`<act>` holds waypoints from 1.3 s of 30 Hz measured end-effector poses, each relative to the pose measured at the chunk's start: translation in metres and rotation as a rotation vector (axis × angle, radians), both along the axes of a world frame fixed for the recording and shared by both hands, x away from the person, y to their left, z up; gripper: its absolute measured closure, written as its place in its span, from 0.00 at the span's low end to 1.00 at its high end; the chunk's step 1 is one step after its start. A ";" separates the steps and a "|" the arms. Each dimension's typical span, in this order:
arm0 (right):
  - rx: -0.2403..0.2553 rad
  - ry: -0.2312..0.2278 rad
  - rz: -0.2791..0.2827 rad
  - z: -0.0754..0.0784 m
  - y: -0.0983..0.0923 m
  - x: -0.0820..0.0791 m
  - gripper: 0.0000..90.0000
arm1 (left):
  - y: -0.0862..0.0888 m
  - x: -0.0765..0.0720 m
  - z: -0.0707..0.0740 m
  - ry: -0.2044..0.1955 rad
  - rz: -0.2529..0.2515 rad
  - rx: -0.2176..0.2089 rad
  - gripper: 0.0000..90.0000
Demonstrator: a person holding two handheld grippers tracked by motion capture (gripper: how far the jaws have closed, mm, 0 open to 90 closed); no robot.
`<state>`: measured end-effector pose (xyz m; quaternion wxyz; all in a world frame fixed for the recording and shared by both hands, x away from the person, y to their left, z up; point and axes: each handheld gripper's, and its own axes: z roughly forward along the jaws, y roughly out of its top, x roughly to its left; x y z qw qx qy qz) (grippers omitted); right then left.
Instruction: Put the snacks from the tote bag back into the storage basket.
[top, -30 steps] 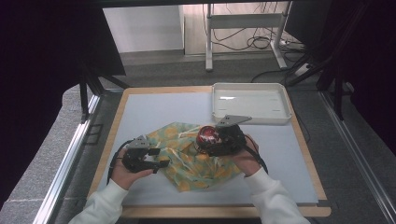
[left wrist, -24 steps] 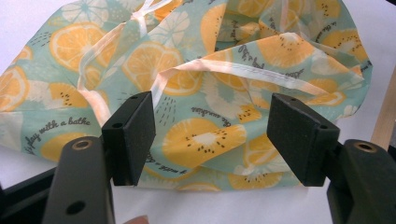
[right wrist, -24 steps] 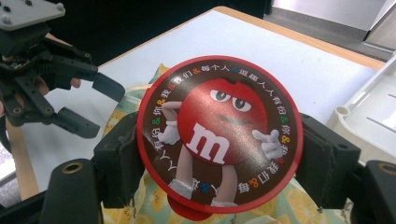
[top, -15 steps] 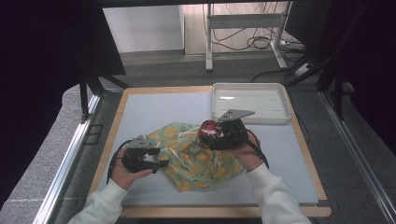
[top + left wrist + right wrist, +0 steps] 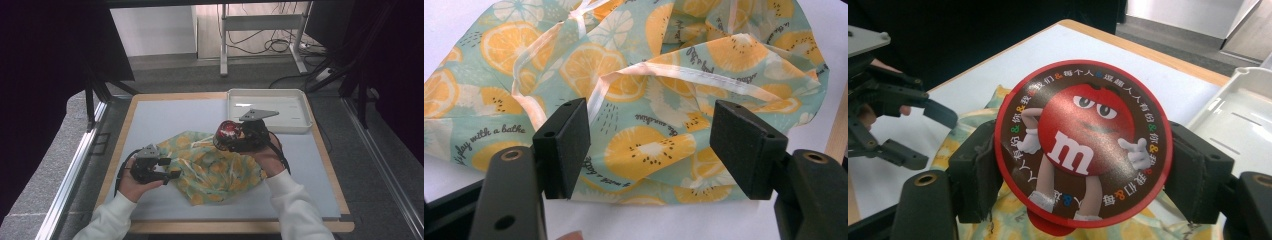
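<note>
A drawstring bag [image 5: 215, 167] printed with orange slices lies crumpled on the white mat. My left gripper [image 5: 172, 174] rests at the bag's left edge. In the left gripper view its jaws stand open [image 5: 651, 147], and the bag's hemmed mouth [image 5: 659, 75] lies just beyond them. A round red and brown candy tin [image 5: 226, 134] hangs above the bag's far side with my right gripper [image 5: 231, 139] shut on it. In the right gripper view the tin's lid [image 5: 1083, 145] faces the camera between the two pads [image 5: 1193, 170].
A white tray [image 5: 300, 127] stands at the back right of the mat, close behind the right gripper. The wooden table edge [image 5: 120, 145] frames the mat. In the right gripper view the left gripper [image 5: 923, 132] shows at the far left, with the tray [image 5: 1243, 115] at right.
The right gripper has risen a little with the tin, lifting it higher over the bag. The left gripper and the bag have stayed in place.
</note>
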<state>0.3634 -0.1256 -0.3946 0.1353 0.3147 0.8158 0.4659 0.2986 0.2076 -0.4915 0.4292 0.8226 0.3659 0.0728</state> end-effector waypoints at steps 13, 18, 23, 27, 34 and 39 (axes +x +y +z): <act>-0.014 -0.011 -0.039 0.008 -0.005 0.020 0.28 | 0.002 0.001 0.000 0.002 0.008 -0.010 0.36; -0.015 -0.006 -0.057 0.010 -0.006 0.029 0.28 | 0.002 0.001 0.001 0.004 0.009 -0.011 0.36; -0.020 -0.002 -0.087 0.014 -0.008 0.041 0.28 | 0.002 0.001 0.001 0.001 0.008 -0.013 0.36; -0.030 0.000 -0.096 0.015 -0.009 0.049 0.28 | 0.002 0.002 0.001 0.002 0.008 -0.011 0.36; -0.059 0.019 -0.115 0.011 -0.009 0.065 0.28 | 0.001 0.002 0.000 0.009 0.007 -0.010 0.36; -0.069 0.030 -0.129 0.009 -0.010 0.075 0.28 | 0.001 0.002 0.000 0.007 0.008 -0.011 0.36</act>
